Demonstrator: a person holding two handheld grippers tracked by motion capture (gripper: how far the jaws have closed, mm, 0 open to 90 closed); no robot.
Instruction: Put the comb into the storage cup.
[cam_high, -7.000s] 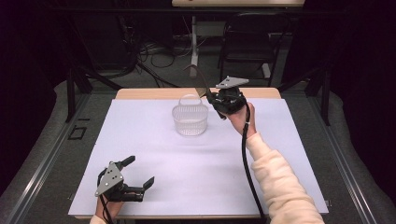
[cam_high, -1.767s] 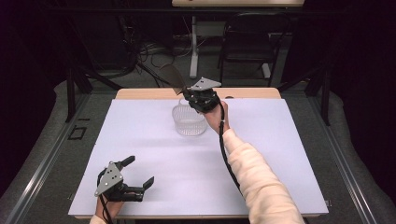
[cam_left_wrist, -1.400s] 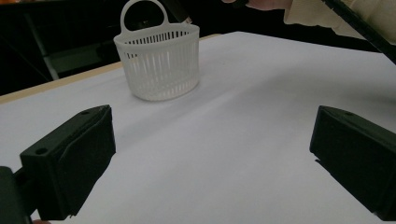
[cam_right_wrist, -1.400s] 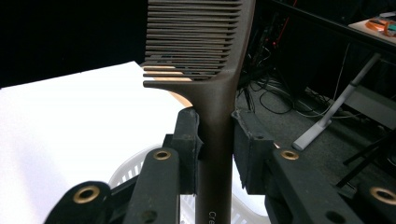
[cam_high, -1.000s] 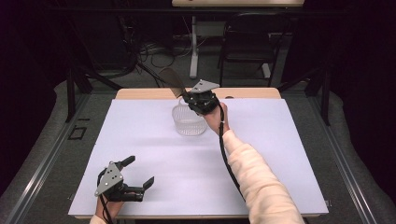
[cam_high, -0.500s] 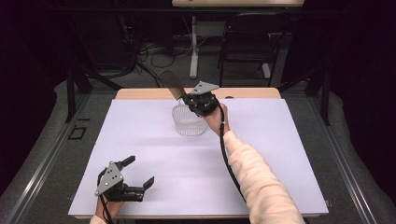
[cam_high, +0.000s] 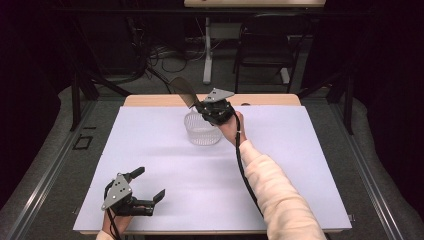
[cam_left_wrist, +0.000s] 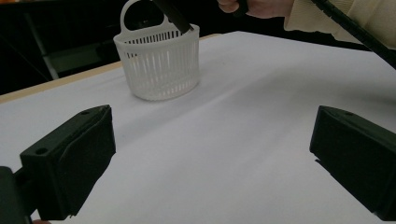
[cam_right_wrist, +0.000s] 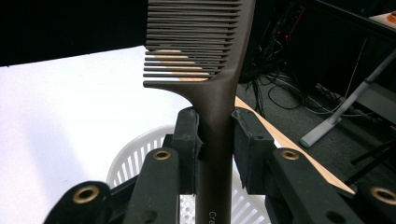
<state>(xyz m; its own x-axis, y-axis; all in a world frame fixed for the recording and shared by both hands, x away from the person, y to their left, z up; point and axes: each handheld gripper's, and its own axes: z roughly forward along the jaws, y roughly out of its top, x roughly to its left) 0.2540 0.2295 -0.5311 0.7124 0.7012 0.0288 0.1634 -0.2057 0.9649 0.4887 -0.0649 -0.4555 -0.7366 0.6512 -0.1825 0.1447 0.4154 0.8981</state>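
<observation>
Holding a dark brown comb (cam_right_wrist: 205, 60) by its handle, my right gripper (cam_right_wrist: 215, 140) has its jaws clamped on either side of the shaft, with the toothed end sticking up toward the top of the right gripper view. Compared with a few seconds back, this hand has carried the comb from right of the white slatted basket (cam_high: 201, 131) to directly above it, and in the last second it has barely shifted. I take that to mean the carry is done and what remains is lowering and letting go.

In the high view the right gripper (cam_high: 202, 106) sits just above centre of the frame, over the basket's far rim, and the comb (cam_high: 183, 90) slants away up and to the left. From the right gripper view the basket's rim (cam_right_wrist: 140, 144) curves just below my jaws, so the handle end points down into it. Whether it already touches the basket I cannot tell.

My left gripper (cam_high: 147, 185) rests at the lower left of the high view, jaws wide apart and empty, well away from the basket (cam_left_wrist: 158, 63).
</observation>
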